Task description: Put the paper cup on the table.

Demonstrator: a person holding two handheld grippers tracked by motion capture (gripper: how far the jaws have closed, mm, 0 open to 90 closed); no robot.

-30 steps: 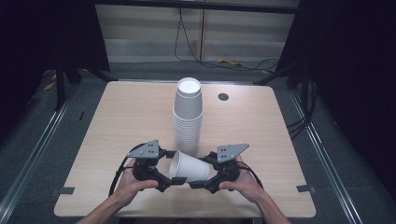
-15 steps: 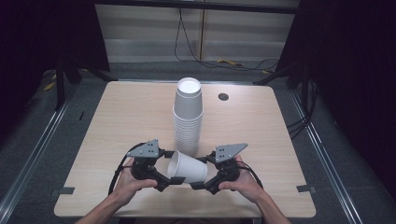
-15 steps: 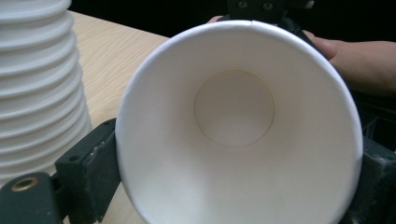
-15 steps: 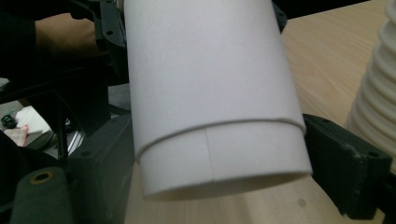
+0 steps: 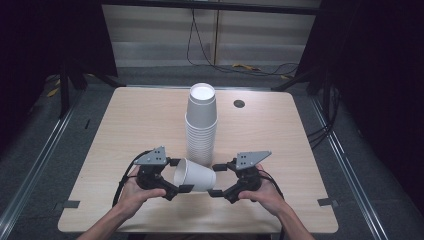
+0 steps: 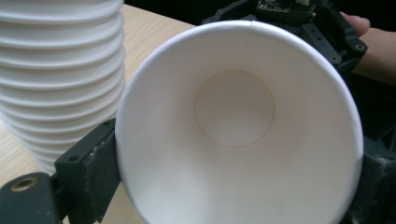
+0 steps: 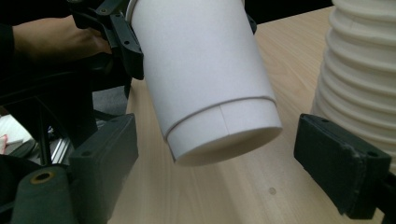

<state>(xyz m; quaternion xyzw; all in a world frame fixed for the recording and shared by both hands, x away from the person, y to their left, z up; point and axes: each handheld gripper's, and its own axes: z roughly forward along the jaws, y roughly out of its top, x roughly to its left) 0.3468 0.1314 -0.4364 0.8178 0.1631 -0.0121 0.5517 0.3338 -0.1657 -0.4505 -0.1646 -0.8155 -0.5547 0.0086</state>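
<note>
A single white paper cup (image 5: 196, 175) lies sideways in the air above the table's front middle. My left gripper (image 5: 179, 176) is shut on its rim. In the left gripper view the cup's open mouth (image 6: 238, 126) faces the camera, with a black pad (image 6: 91, 170) pressed on each side. My right gripper (image 5: 216, 180) is open around the cup's base. In the right gripper view the cup (image 7: 205, 74) hangs between the pads (image 7: 105, 158) with a gap on both sides. A tall stack of white cups (image 5: 201, 125) stands just behind.
The wooden table (image 5: 125, 130) has a small round grommet (image 5: 239, 103) at the back right. The stack's ribbed rims sit close to my left jaw (image 6: 56, 79) and my right jaw (image 7: 364, 74). Dark floor and rails surround the table.
The two grippers have drifted slightly apart. The cup has gone a little left with the left gripper.
</note>
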